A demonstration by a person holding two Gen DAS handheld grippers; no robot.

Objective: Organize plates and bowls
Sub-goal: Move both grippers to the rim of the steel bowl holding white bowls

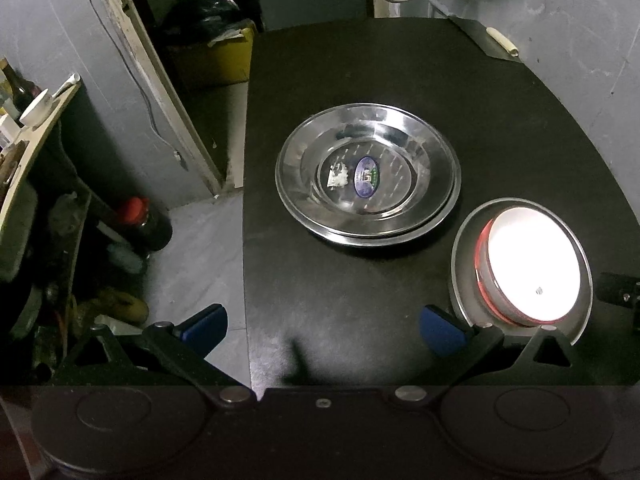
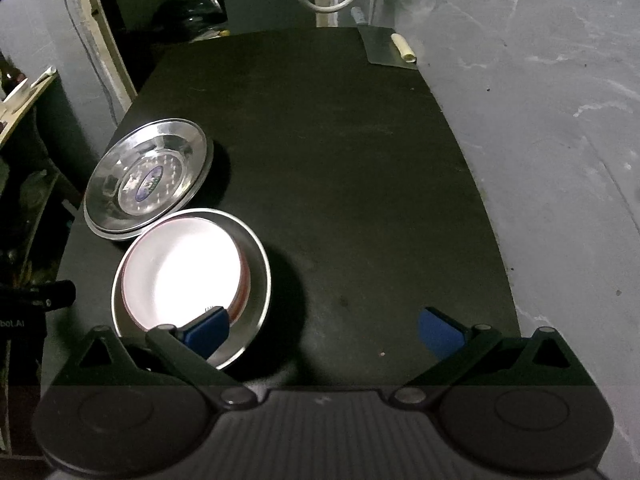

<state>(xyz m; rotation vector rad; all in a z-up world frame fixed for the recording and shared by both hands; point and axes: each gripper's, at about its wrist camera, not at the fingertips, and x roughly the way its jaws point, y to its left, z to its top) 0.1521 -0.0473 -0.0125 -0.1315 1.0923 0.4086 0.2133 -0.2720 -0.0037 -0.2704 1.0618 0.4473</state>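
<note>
- Above the near edge of the dark surface (image 2: 340, 168), we are holding the right gripper (image 2: 324, 330) spread wide and empty, its left blue pad hanging over the white bowl (image 2: 180, 268).
- To its left, we are keeping the left gripper (image 1: 324, 320) spread and empty too.
- The white bowl is sitting inside a steel bowl (image 2: 256, 264); just beyond, two steel plates (image 1: 368, 176) are lying stacked.
- We judge the sorting nearly done; any next move calls for a careful rim pinch.
- Only the right wrist view is showing the cleaver (image 2: 382, 50) whole; only the left is showing the floor clutter and red-capped bottle (image 1: 138, 216).
</note>
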